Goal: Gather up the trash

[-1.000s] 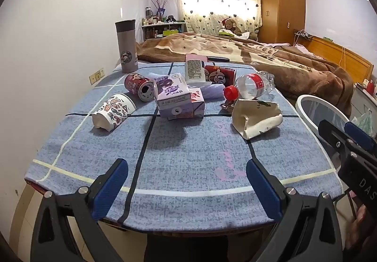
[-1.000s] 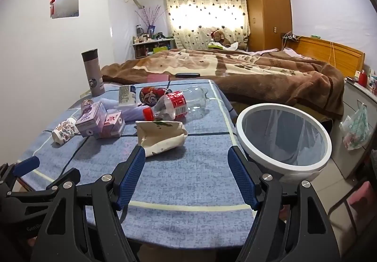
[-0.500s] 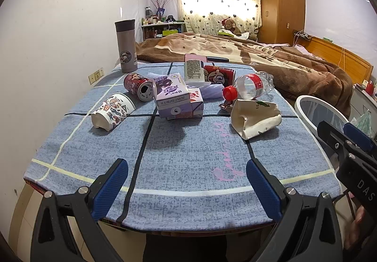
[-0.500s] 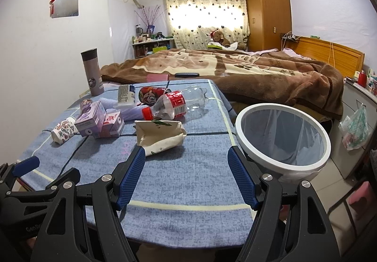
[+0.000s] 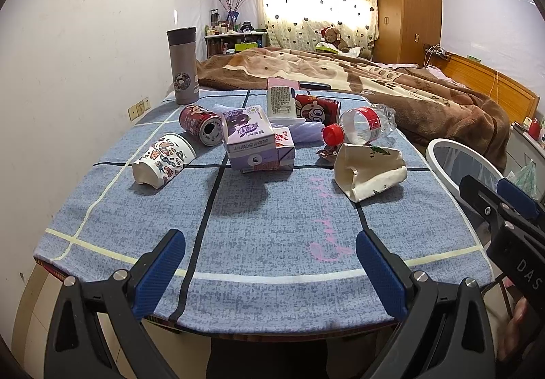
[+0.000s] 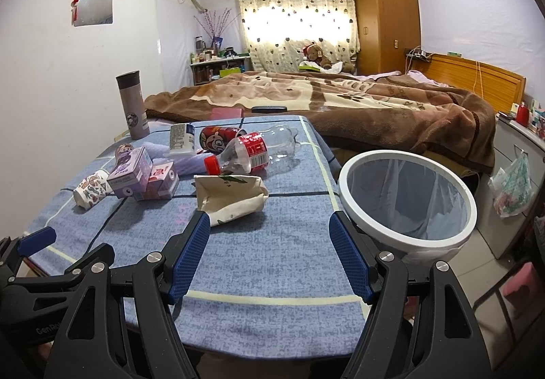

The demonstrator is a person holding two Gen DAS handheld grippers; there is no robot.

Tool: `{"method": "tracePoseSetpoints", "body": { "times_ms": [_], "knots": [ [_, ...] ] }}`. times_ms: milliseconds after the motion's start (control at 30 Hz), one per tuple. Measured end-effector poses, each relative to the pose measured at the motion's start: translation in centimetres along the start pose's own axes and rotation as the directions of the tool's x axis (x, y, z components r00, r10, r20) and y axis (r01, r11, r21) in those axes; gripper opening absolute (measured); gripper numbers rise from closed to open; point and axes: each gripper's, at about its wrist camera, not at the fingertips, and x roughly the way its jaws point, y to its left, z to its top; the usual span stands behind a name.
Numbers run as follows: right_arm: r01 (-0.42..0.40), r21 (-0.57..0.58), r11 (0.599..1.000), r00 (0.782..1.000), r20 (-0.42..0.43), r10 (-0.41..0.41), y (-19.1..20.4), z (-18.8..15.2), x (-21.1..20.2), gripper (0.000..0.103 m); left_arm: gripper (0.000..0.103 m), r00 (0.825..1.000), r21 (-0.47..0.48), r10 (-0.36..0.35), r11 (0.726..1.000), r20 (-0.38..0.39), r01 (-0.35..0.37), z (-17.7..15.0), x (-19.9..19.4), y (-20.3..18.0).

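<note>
- Both the left gripper (image 5: 269,263) and the right gripper (image 6: 269,253) hung spread wide and empty over the table's near edge; nothing collected.
- Next, judging by reach: the right closes on the crushed cream paper bag (image 6: 231,196), then carries it to the white-rimmed mesh bin (image 6: 407,237).

The left gripper (image 5: 270,263) hangs wide apart over the table's (image 5: 272,229) near edge, short of the crushed cup (image 5: 369,171).

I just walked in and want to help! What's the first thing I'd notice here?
The heap of trash in the middle of the blue tablecloth: cups, cartons, a can and a red-capped bottle. Then the white bin, open beside the table's right edge. Both open grippers, left gripper and right gripper, hold nothing.
</note>
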Motion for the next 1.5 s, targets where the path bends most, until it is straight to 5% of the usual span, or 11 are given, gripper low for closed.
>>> {"method": "tracePoseSetpoints", "body": {
  "times_ms": [1500],
  "knots": [
    [0.01,-0.008,1.0,1.0,0.005,-0.01,0.03,0.2,-0.23,0.074,0.102,1.0,-0.009,-0.003,1.0,-0.002,0.003,0.23,-0.07,0.2]
  ]
}}
